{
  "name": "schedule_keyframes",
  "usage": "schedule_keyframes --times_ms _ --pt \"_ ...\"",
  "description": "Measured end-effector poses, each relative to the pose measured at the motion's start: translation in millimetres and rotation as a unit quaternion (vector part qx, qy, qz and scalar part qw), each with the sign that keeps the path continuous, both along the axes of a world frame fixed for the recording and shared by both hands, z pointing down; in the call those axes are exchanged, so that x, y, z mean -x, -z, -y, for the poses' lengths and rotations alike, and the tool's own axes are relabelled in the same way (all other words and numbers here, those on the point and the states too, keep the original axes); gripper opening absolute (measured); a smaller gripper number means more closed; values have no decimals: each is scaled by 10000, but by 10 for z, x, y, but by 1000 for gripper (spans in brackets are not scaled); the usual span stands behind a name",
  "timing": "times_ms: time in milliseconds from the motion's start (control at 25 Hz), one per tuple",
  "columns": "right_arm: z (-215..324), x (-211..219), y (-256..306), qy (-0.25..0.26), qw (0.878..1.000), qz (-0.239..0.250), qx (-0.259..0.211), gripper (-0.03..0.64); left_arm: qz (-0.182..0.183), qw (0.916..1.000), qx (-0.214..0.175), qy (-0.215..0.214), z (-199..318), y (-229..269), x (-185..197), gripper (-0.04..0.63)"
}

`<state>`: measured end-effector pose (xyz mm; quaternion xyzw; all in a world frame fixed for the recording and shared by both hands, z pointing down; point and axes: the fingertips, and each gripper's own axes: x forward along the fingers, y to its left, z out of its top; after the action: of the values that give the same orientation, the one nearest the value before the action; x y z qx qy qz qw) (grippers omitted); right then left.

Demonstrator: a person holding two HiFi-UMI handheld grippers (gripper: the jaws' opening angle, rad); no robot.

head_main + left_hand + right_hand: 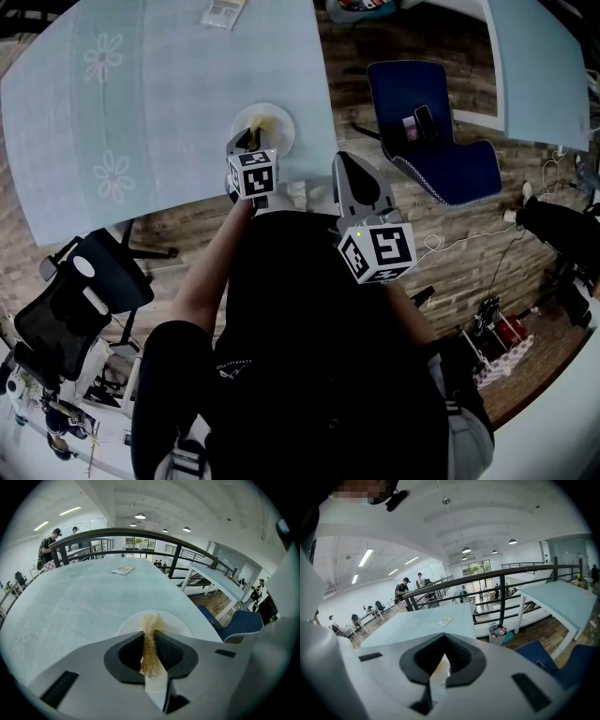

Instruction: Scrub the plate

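Left claw and its marker cube cover the near side of the plate from above; in the left gripper view the jaws, clamped on the golden scrubber, hide the plate's near rim and the scrubber's lower end. The top edge crops the table and a packet, whose print is too small to read

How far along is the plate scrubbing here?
Done: the left gripper is clamped on the golden scrubber. In hand: it holds the scrubber over the white plate; contact is unclear. Left: seemingly the scrubbing itself. Meanwhile the right gripper is shut and empty, away from the plate.
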<state>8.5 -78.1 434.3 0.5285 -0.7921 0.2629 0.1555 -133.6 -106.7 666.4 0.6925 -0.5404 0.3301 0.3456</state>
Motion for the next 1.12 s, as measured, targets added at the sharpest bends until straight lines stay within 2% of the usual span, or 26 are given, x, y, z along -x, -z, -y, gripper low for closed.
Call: schedule_keyframes --times_ms 360,1120 --pt "-12 84 32 4 9999 -13 -110 9 116 9995 -76 270 14 1 313 69" --pt "-58 276 70 53 9998 -19 -204 9 275 9987 -257 344 -37 72 577 69"
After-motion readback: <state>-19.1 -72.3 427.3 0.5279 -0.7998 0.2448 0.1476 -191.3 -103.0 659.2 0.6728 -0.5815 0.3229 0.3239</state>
